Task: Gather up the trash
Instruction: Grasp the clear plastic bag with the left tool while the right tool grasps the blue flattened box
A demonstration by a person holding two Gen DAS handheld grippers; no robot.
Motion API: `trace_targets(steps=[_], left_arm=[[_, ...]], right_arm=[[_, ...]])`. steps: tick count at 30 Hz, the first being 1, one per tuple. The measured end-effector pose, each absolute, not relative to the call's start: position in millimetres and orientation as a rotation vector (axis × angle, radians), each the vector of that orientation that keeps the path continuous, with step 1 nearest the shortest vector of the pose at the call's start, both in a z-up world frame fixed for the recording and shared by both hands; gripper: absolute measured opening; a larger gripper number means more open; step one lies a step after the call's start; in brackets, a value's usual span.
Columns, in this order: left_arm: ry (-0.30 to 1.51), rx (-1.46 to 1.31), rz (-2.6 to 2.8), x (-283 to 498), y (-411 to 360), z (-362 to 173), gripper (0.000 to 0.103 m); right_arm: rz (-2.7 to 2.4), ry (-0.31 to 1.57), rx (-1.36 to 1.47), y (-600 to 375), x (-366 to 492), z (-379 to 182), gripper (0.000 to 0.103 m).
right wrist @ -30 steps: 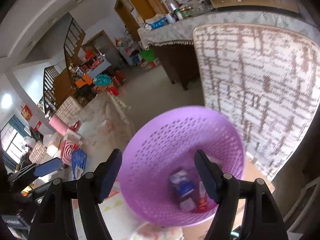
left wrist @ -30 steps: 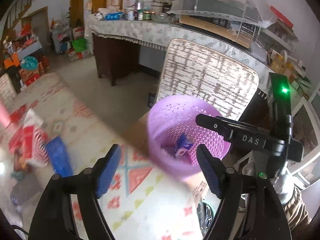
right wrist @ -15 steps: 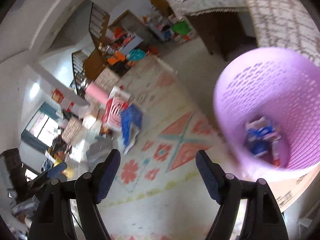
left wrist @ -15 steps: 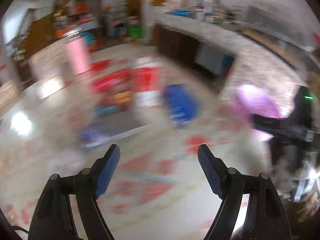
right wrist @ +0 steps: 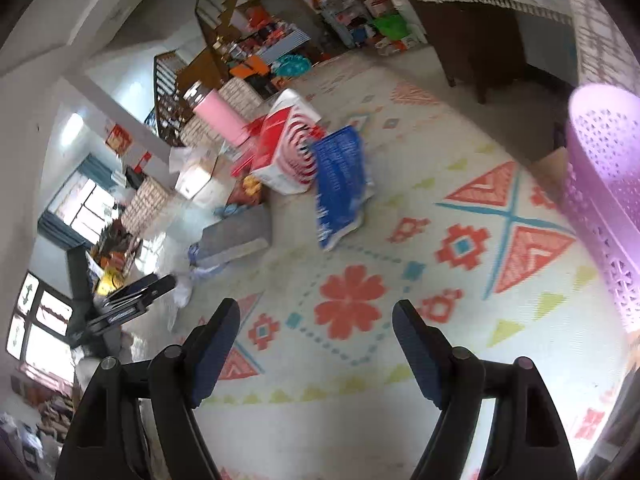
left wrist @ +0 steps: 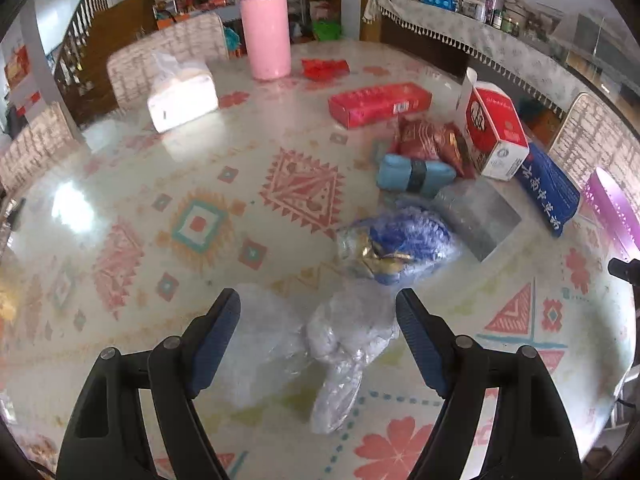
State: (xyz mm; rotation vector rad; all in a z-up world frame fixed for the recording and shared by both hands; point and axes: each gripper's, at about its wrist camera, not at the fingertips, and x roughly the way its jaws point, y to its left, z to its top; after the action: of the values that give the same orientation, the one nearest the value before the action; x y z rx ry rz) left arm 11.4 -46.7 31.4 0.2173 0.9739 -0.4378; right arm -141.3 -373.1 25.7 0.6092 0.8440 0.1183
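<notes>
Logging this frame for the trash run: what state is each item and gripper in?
Left gripper: open, fingers either side of the clear plastic bag.
Right gripper: open, empty.
Clear plastic bag: crumpled, lying on the table.
Blue wrapper: crumpled, on the table.
Pink bottle: upright, capped.
Red-and-white carton: tilted.
Purple basket: at the table's edge.

The left gripper (left wrist: 318, 334) has swung away from the purple basket (left wrist: 612, 208) and now faces the tabletop (left wrist: 160, 240), jaws wide over a crumpled clear plastic bag (left wrist: 340, 344). The right gripper (right wrist: 316, 344) has likewise turned off the basket, which now sits at its right edge.
</notes>
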Motion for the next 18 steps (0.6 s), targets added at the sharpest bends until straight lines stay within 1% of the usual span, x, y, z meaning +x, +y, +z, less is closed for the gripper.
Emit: trace_targets(steps=[3,5,6,7,8,9,10,12,18], left_arm=[[1.033,0.169,-0.432,10.7,-49.4,17.0,0.079],[1.038,0.16,-0.4,9.8,-49.8,12.5,0.079],[1.036,0.158,-0.384,8.2,-50.3,12.3,0.073],[1.024,0.158,-0.341,6.3,-49.6,13.7,0.057],[1.019,0.15,-0.335,4.2,-48.7,15.2,0.05],[1.016,0.123,-0.363,2.7,-45.9,16.6,0.04],[1.014,0.102,-0.387,0.4,-44.3,17.6,0.037],[0.998,0.08,-0.405,-2.6,-40.2,19.9,0.035],[0.968,-0.027,-0.457,-2.0,-20.4,26.9,0.035]], right_arm=[[0.113,0.852,0.565,-360.6,-135.1,28.9,0.083],[0.106,0.863,0.548,-356.5,-128.7,30.1,0.084],[0.103,0.87,0.538,-352.8,-122.9,30.0,0.084],[0.098,0.876,0.522,-349.3,-115.7,30.3,0.084],[0.094,0.878,0.51,-347.7,-111.6,31.2,0.084],[0.085,0.882,0.488,-345.2,-104.6,32.3,0.084],[0.07,0.89,0.461,-342.5,-94.6,32.8,0.084],[0.037,0.903,0.416,-340.3,-79.3,34.2,0.084],[-0.162,0.929,0.202,-333.4,-20.9,34.9,0.085]])
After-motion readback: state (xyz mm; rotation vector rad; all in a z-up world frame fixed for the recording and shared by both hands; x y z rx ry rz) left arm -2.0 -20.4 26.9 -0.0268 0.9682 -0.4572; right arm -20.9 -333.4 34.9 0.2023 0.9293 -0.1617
